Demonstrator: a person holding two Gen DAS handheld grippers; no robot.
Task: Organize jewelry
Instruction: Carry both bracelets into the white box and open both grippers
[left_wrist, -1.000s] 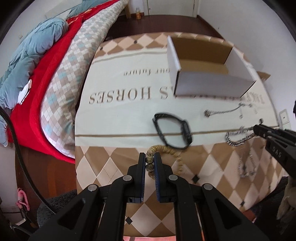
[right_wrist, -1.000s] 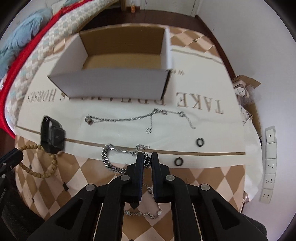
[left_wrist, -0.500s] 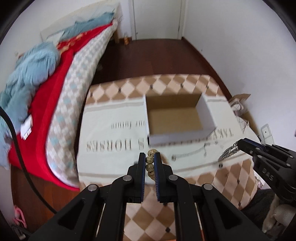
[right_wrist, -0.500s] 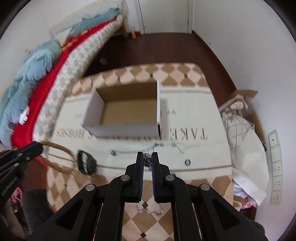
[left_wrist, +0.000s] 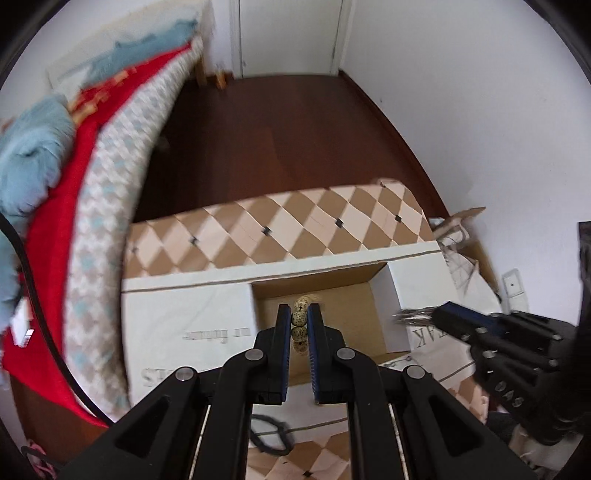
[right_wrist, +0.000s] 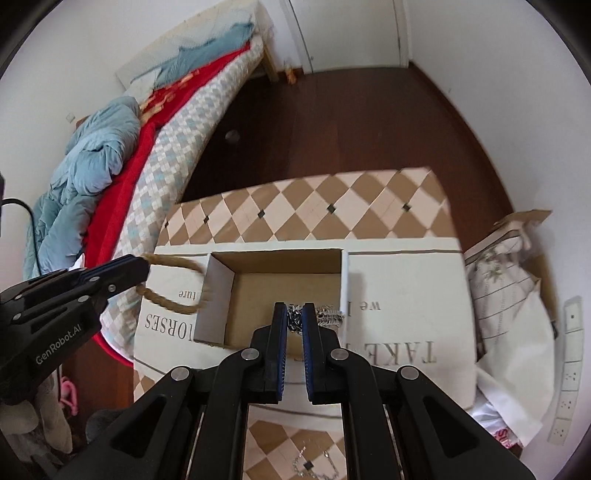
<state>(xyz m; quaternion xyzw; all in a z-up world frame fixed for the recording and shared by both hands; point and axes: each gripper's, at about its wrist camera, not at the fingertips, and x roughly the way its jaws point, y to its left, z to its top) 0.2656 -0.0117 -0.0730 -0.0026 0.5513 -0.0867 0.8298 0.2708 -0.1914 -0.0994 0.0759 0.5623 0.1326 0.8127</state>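
My left gripper (left_wrist: 299, 323) is shut on a wooden bead bracelet (left_wrist: 300, 317) and holds it above the open cardboard box (left_wrist: 397, 295). In the right wrist view the bracelet (right_wrist: 173, 284) hangs blurred from the left gripper (right_wrist: 142, 264) beside the box's left wall (right_wrist: 214, 295). My right gripper (right_wrist: 294, 325) is shut on a silver chain bracelet (right_wrist: 325, 315) over the box's right part. It also shows in the left wrist view (left_wrist: 437, 315) at the box's right side, with the chain (left_wrist: 410, 314) sticking out.
The box stands on a table with a lettered, diamond-patterned cloth (right_wrist: 388, 206). A black watch (left_wrist: 269, 437) and a thin silver chain (right_wrist: 314, 463) lie on the near part. A bed (right_wrist: 122, 147) is at the left, a bag (right_wrist: 506, 277) and wall at the right.
Both grippers have moved forward and now hold their bracelets over the box. The box looks nearer and larger in both views.
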